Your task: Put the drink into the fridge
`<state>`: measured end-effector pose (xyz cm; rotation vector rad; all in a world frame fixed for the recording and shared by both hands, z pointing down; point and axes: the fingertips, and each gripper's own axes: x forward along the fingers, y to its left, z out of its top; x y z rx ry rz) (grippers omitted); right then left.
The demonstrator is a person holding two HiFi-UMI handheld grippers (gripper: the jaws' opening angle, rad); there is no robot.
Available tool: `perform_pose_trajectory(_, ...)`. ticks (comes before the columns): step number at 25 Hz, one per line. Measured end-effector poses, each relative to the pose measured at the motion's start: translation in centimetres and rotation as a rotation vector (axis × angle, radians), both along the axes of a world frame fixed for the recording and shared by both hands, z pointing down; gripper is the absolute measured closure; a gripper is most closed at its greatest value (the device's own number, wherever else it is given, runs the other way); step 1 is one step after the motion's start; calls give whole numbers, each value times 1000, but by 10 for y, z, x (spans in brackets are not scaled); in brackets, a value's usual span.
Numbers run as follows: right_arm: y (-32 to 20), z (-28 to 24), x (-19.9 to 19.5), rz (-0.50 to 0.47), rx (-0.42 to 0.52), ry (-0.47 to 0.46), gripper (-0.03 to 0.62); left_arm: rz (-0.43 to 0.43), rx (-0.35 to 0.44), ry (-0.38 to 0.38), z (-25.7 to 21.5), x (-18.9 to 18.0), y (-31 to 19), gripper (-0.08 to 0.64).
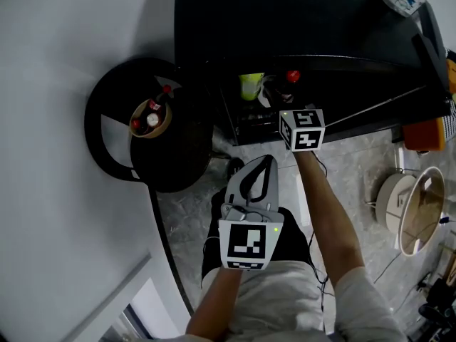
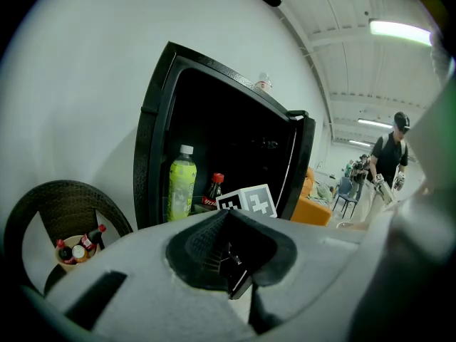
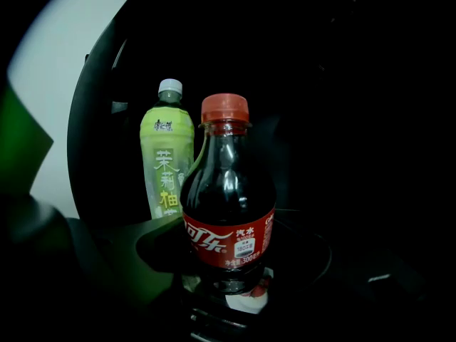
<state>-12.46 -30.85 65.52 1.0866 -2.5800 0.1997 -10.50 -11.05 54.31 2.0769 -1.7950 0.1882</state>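
a dark cola bottle with a red cap and red label (image 3: 228, 191) is seen at the centre of the right gripper view, standing upright inside the open black fridge (image 2: 153, 120). it is set just beside a pale green tea bottle with a white cap (image 3: 167, 155), which sits behind it, toward the left of the frame. the right gripper (image 3: 226, 266) is reached into the fridge, and its jaws appear closed around the lower body of the cola bottle. the near jaw is seen against the label, while the far one is lost in the dark. the bottle's base seems to be on or just above the shelf, though contact cannot be confirmed.

the left gripper (image 1: 267, 162) is held back at the lower centre of the head view, well apart from the fridge, its jaws brought together on nothing.

at the left of the head view, more red-capped bottles are left in a round wicker basket (image 1: 166, 128) on a black round chair (image 1: 107, 105).

the task is judged nearly done for this drink: release and withdrawal are left, and the door is not yet closed.
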Motion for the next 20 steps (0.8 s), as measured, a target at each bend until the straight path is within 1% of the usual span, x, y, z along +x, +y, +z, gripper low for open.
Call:
perform_pose_trajectory(6, -17, 2, -2, 12, 6, -29, 299, 7, -2, 2, 8, 2, -6, 551)
perform_pose_trajectory(11, -15, 4, -8, 4, 34, -51, 299, 23, 10, 0, 10, -1, -5, 551)
perform_pose_trajectory(13, -16, 5, -7, 8, 26, -42, 298, 33, 14, -7, 8, -1, -5, 551)
perform_pose_trajectory(16, -12, 10, -5, 10, -31, -4, 298, 43, 11, -16, 1, -3, 0, 551)
perform_pose_trajectory(20, 4, 3, 3, -3, -62, 38, 299, 60, 13, -14, -15, -2, 11, 551)
